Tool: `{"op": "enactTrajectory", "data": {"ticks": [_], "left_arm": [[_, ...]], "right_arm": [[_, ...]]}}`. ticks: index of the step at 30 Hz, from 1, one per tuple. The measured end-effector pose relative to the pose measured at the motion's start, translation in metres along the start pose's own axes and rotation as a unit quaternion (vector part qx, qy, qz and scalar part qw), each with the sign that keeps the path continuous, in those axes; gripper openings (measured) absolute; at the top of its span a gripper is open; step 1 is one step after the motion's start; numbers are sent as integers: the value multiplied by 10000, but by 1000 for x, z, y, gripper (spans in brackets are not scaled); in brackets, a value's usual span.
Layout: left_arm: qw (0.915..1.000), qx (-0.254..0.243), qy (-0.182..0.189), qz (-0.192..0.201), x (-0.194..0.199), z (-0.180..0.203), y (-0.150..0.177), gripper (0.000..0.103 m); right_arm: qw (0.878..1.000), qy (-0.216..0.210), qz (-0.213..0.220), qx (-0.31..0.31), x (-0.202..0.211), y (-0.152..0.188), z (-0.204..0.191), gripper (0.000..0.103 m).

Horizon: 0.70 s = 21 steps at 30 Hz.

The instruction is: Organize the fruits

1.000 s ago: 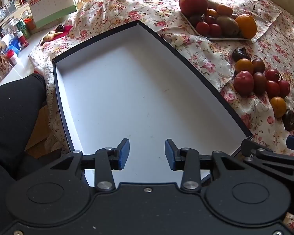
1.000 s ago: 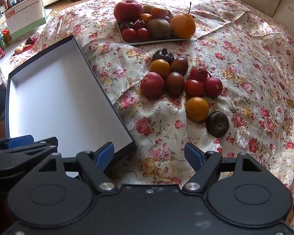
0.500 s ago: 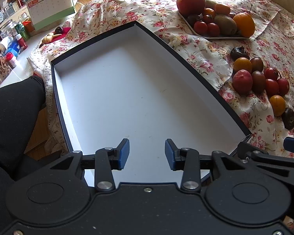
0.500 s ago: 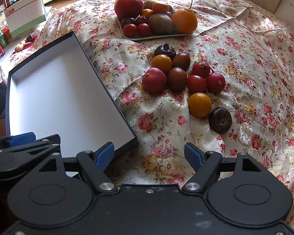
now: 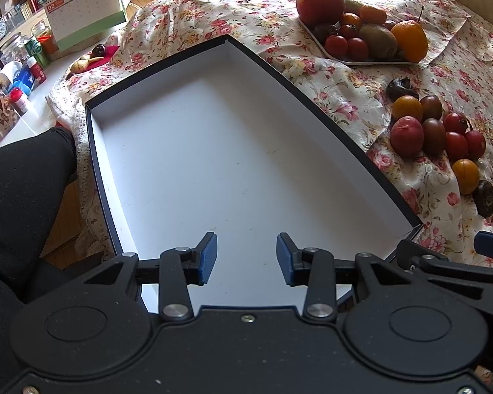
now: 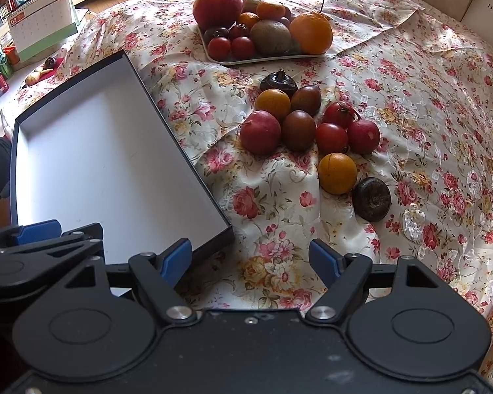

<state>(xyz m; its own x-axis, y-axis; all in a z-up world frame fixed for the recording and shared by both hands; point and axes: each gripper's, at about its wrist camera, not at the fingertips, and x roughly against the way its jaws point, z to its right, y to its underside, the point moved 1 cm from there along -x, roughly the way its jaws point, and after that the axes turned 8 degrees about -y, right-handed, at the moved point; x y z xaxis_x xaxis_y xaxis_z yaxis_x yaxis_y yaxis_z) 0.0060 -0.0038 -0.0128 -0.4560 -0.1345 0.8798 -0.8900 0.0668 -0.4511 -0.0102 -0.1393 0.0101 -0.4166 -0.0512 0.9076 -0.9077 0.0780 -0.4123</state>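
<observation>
We are working over a worktop spread with a flowered cloth (image 6: 410,105), and the largest thing on it is the shallow box (image 5: 233,151), dark-rimmed and white inside, with nothing in it. Over the last second both views have drifted only slightly, the box and fruit sitting a little lower and closer in frame, so we judge the sorting has not yet started and we are just lining up. Beyond the box, a tray (image 6: 266,59) holds an apple, a kiwi, an orange and smaller pieces. Between tray and us, well apart from the box, lies the loose pile of fruit (image 6: 299,128): reddish, brown and orange pieces touching one another, plus two dark wrinkled ones we cannot identify, possibly water chestnuts. Our left tool (image 5: 246,259) hovers above the box's near end, spread and holding nothing. Our right tool (image 6: 250,259) is spread wider over bare cloth beside the box's near corner, also carrying nothing.
</observation>
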Motion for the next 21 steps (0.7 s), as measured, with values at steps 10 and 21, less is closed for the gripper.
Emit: {"op": "enactTrajectory", "data": {"ticks": [10,21], "left_arm": [[10000,7,-10,-13,-1,-1,0,48],[10000,4,-10,-13,-1,-1,0,48]], "right_arm": [[10000,-26,-77,-13,-2,0,-1,81],[10000,-33,-84,-11,-2,0,-1,80]]}}
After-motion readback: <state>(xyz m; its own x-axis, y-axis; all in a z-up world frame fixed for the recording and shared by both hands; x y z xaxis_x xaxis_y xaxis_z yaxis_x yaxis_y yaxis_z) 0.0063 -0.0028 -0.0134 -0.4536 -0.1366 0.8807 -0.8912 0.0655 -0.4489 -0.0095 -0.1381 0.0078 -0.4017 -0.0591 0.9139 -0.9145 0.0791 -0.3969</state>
